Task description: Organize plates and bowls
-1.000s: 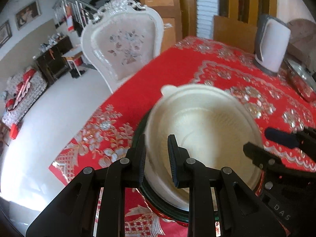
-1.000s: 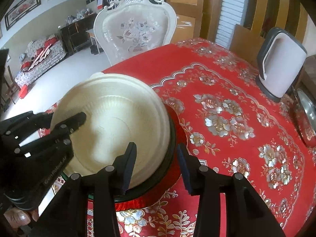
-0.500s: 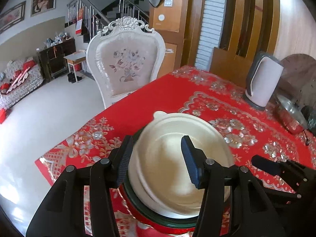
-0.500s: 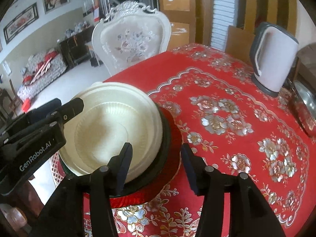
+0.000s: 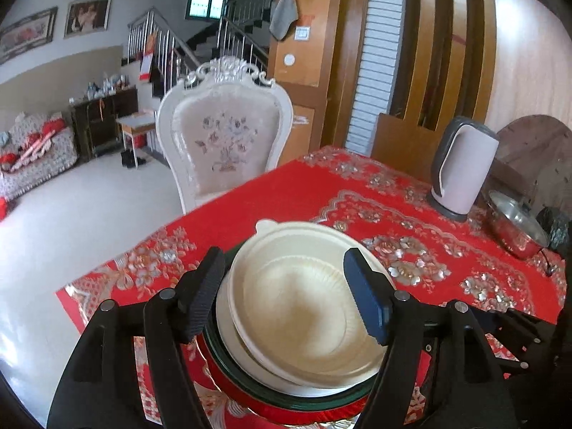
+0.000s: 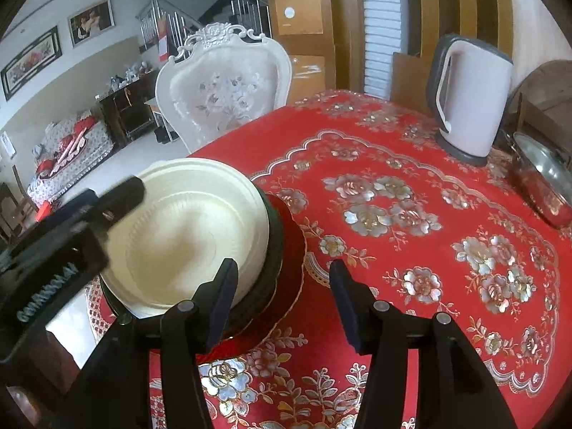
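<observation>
A cream bowl [image 5: 296, 307] lies slightly askew in another cream dish [image 5: 225, 325], stacked on a dark green plate [image 5: 228, 361] and a red plate [image 5: 286, 414] at the near left corner of the table. My left gripper [image 5: 282, 255] hovers over the bowl; its jaws are opening and stand either side of it without touching. One left finger [image 6: 121, 196] reaches over the cream bowl [image 6: 186, 228] in the right wrist view. My right gripper [image 6: 283, 271] is beside the stack on its right, jaws opening, with only the red plate's rim [image 6: 293, 261] and cloth under them.
A red flowered tablecloth [image 6: 411, 250] covers the table. A pale electric kettle [image 6: 472, 100] stands at the far right, with a steel pot [image 6: 547, 186] next to it. A white carved chair [image 5: 221, 143] faces the table's far left side. The table edge runs close by the stack.
The left gripper has let go of the cream bowl's rim, spread its jaws wide and risen and tilted up. The right gripper's jaws have widened a little and drawn back from the stack.
</observation>
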The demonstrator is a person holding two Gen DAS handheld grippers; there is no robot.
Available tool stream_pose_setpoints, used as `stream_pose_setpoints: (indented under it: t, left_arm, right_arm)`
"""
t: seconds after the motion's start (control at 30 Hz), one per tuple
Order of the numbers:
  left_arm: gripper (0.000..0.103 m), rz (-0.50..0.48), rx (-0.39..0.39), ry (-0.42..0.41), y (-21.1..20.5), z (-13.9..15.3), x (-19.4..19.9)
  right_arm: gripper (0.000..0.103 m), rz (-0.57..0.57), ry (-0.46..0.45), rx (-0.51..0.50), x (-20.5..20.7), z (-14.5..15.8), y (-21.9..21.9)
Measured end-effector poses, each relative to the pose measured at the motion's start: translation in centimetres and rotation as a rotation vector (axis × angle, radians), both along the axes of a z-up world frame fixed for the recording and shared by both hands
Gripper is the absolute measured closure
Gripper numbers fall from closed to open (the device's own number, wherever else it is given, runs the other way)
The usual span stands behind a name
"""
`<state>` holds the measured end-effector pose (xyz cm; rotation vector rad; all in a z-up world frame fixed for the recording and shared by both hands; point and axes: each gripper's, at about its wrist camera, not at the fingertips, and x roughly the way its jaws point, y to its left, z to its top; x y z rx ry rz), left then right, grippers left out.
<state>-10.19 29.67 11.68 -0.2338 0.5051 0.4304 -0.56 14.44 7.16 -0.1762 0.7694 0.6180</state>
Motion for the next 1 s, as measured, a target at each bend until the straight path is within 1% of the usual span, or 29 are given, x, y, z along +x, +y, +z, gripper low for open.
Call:
stream_pose_setpoints:
  t: [0.07,0.17,0.23,0.27,0.33,0.47,0.57,0.6,0.67,0.8,0.9,1.0]
  left_arm:
    - [0.033,-0.004,0.013,-0.006,-0.2,0.2,-0.1]
    - [0.033,-0.018,-0.005,-0.027,-0.3,0.4,-0.2]
    - [0.03,-0.034,-0.013,-0.043,-0.2,0.5,-0.4]
    - [0.028,-0.032,-0.009,-0.047,-0.2,0.5,-0.5]
    - [0.028,-0.019,0.011,-0.048,-0.4,0.7,-0.8]
    - [0.027,-0.021,0.027,-0.048,-0.5,0.8,-1.0]
    - [0.022,-0.026,0.026,-0.036,-0.4,0.7,-0.9]
    - [0.022,-0.023,0.037,-0.029,-0.6,0.7,-0.9]
    - [0.017,-0.012,0.06,-0.01,-0.8,0.7,-0.8]
    - [0.017,-0.009,0.105,0.0,-1.3,0.8,-0.8]
    - [0.017,-0.044,0.079,-0.013,-1.2,0.9,-1.0]
    - [0.017,-0.041,0.101,-0.007,-1.5,1.0,-0.9]
  right_arm:
    - [0.049,-0.004,0.0,0.003,-0.1,0.0,-0.2]
    - [0.049,-0.002,-0.006,0.014,-0.3,0.2,-0.4]
    - [0.049,-0.001,-0.018,0.017,-0.5,0.4,-0.3]
    - [0.049,0.001,-0.021,0.018,-0.5,0.4,-0.3]
    - [0.049,0.002,-0.022,0.022,-0.6,0.3,-0.1]
    - [0.049,-0.002,-0.025,0.028,-0.5,0.1,0.2]
    - [0.049,0.006,-0.026,0.029,-0.6,0.0,0.6]
    - [0.049,0.01,-0.026,0.026,-0.7,-0.1,0.7]
    - [0.049,0.014,-0.024,0.026,-0.8,-0.2,0.8]
    - [0.049,0.011,-0.027,0.022,-0.8,-0.1,0.6]
    - [0.049,0.014,-0.026,0.021,-0.9,0.0,0.6]
    - [0.049,0.019,-0.025,0.014,-0.9,-0.1,0.7]
